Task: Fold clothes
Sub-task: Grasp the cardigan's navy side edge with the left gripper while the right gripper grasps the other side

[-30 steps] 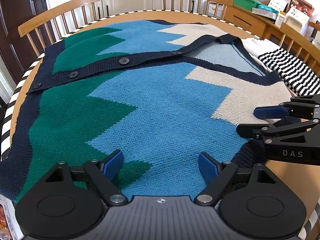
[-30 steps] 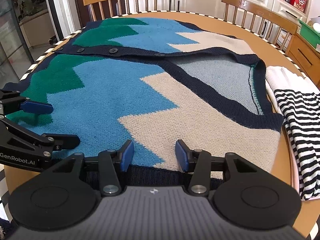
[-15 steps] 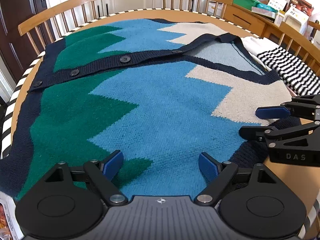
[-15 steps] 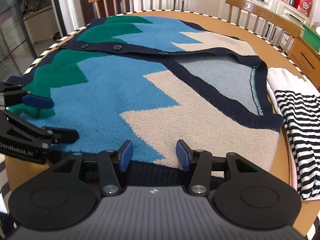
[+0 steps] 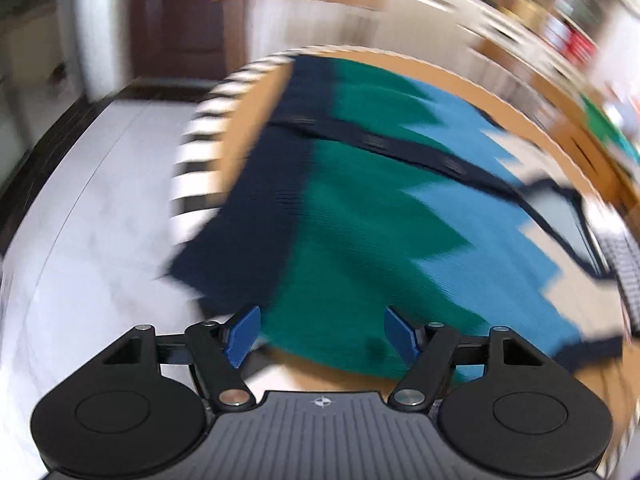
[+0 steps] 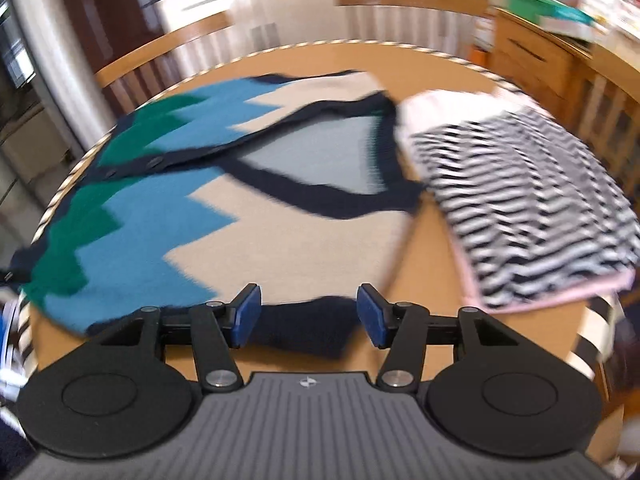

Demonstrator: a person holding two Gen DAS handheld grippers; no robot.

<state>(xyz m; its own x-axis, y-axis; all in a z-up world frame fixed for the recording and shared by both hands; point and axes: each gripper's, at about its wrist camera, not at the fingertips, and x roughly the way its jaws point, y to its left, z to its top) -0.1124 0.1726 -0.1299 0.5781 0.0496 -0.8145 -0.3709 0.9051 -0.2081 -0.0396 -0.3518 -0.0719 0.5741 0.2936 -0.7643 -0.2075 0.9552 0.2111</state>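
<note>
Knit cardigan [image 5: 360, 220] w/ zigzag blocks of green, blue & cream plus navy edging and a navy button band lies spread flat on round wooden table [image 6: 420, 64], whose rim has a black-and-white striped edge. Both views are motion-blurred.

Left gripper [image 5: 322, 334], black w/ blue pads, sits over the cardigan's near green corner by the navy hem end; that hem end hangs past the table rim. Its jaws are closing, gap between them wide; green knit shows beyond the gap but pads aren't pressing on anything, so nothing is grasped.

Right gripper [image 6: 309, 316], same build, is over the near edge at the cream end. A dark navy bit of the cardigan, prob. a sleeve or cuff, lies on the bare wood in the gap between the pads. Jaws are opening; pads stand apart from the fabric, not clamped.

Folded black-and-white striped garment [image 6: 532, 200] lies just beside the cardigan's neckline end, atop a pale pink/white piece. Wooden chairs [image 6: 160, 44] stand round the far side.
</note>
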